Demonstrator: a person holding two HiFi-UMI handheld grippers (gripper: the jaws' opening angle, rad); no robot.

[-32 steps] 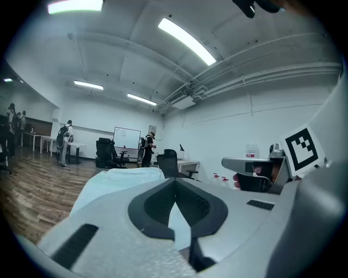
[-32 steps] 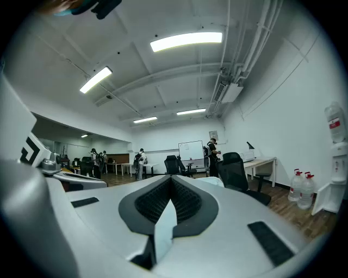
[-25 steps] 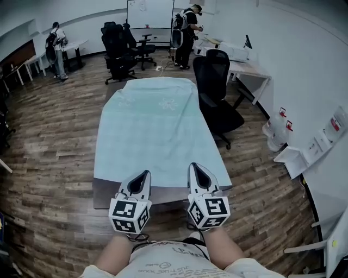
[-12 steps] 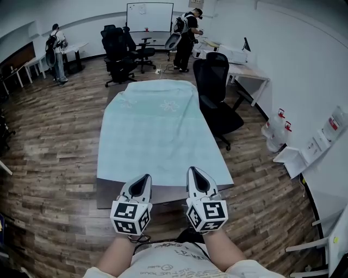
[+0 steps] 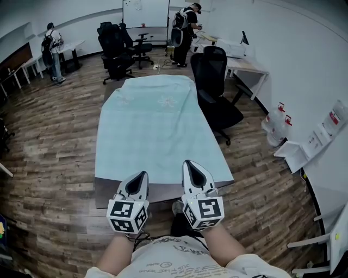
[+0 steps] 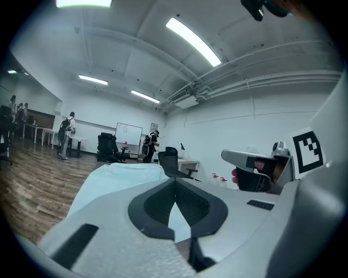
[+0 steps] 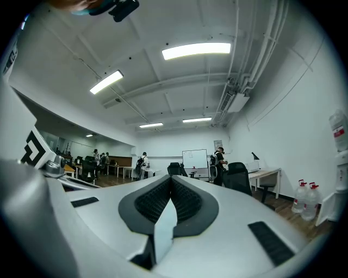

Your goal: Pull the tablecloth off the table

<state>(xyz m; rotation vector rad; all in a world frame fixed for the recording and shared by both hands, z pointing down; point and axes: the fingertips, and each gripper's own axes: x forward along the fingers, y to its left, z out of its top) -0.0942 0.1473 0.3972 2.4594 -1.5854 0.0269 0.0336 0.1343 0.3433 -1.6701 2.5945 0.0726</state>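
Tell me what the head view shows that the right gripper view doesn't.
Only the head view: the whole tablecloth spread over the table, and where the left gripper and right gripper sit at its near edge. Only the right gripper view: the ceiling lights, and the jaws shut on a pale strip of the tablecloth. Both: the black chair, the whiteboard and the water jugs.

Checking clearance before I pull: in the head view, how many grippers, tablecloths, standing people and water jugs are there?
grippers: 2, the left gripper and the right gripper
tablecloth: 1
standing people: 2
water jugs: 2
total: 7
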